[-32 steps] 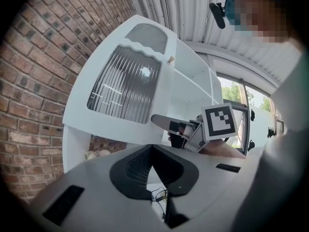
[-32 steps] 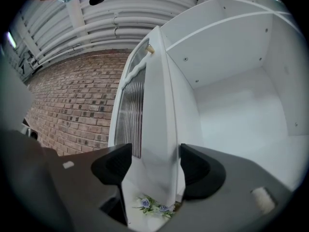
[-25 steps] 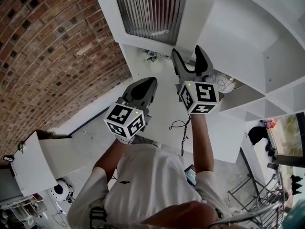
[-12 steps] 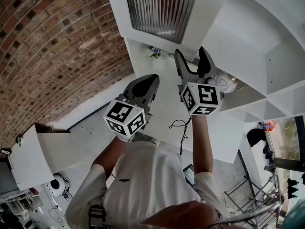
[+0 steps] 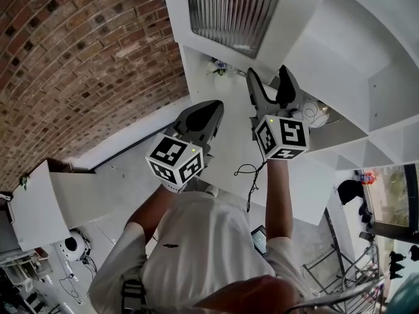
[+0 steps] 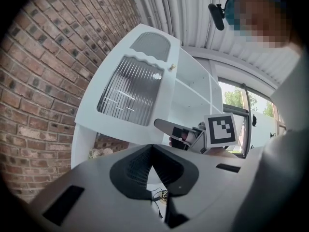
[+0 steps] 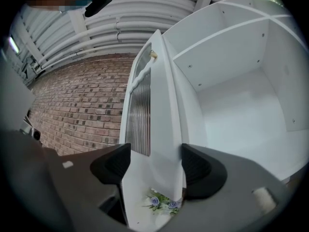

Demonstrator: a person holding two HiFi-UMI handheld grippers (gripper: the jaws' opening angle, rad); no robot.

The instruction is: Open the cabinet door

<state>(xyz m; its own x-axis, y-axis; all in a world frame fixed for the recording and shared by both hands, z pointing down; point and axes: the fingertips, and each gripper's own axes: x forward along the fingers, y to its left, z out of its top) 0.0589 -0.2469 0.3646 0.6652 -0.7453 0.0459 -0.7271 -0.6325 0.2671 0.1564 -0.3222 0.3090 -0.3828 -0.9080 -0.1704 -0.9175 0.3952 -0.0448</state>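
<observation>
The white cabinet door (image 5: pixel 236 8) with ribbed glass stands swung open from the white cabinet (image 5: pixel 340 51). In the right gripper view the door (image 7: pixel 164 124) is seen edge-on, its small knob (image 7: pixel 153 55) high up, and the bare shelf compartment (image 7: pixel 241 95) lies to its right. My right gripper (image 5: pixel 267 74) is open just below the door's lower end; its jaws (image 7: pixel 154 163) frame the door's edge, and I cannot tell if they touch it. My left gripper (image 5: pixel 215 107) is shut and holds nothing, lower left of the right one. Its own view (image 6: pixel 152 151) shows the door's glass face (image 6: pixel 130 86).
A brick wall (image 5: pixel 78 64) runs along the left. Small purple flowers (image 7: pixel 161 202) sit at the foot of the door on the white counter (image 5: pixel 229 149). A black cable (image 5: pixel 249 172) lies on that counter. Further open shelves (image 5: pixel 386 97) extend right.
Both grippers have drifted slightly to the right along with the view. The door stands open by about the same amount, and neither gripper's jaws have changed.
</observation>
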